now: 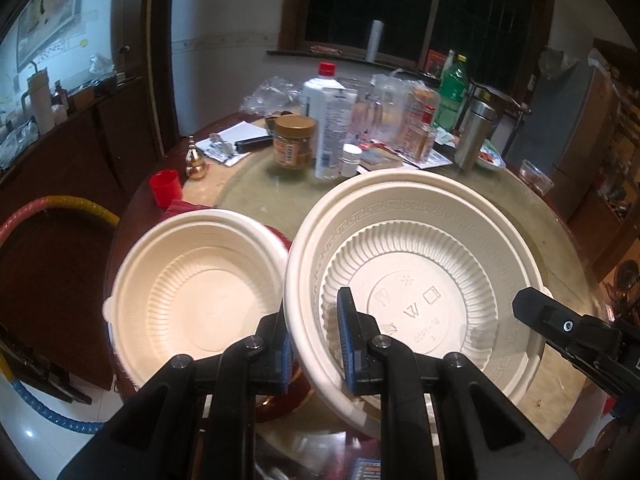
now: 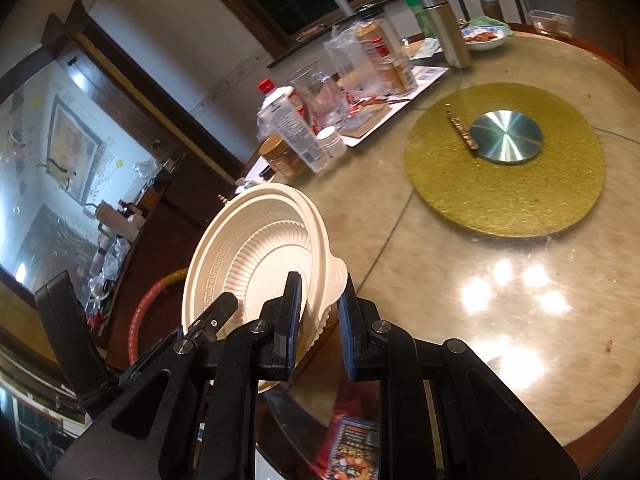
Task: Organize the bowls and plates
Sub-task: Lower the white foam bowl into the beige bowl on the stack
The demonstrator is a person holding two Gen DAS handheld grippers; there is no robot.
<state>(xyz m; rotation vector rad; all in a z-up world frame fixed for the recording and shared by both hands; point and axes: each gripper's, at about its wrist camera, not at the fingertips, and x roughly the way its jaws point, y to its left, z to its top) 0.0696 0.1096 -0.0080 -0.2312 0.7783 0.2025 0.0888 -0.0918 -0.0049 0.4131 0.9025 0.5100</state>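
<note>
A large cream bowl (image 1: 408, 264) with a key-pattern rim hangs tilted above the round table (image 1: 260, 200), held from both sides. My left gripper (image 1: 314, 340) is shut on its near rim, one pad inside and one outside. On the far right side of the rim is my right gripper (image 1: 534, 306). In the right wrist view the right gripper (image 2: 320, 316) is shut on the rim tab of this bowl (image 2: 256, 256), and the left gripper (image 2: 216, 312) shows beyond it. A second cream bowl (image 1: 200, 292) rests at the table's left edge, beside the left gripper.
Bottles, a brown jar (image 1: 294, 142), glass mugs, a steel flask (image 1: 476, 136) and papers crowd the far side. A red cup (image 1: 164, 188) and gold gourd (image 1: 196, 160) stand at left. A gold mat with a steel disc (image 2: 506, 136) lies mid-table, a food dish (image 2: 484, 36) behind.
</note>
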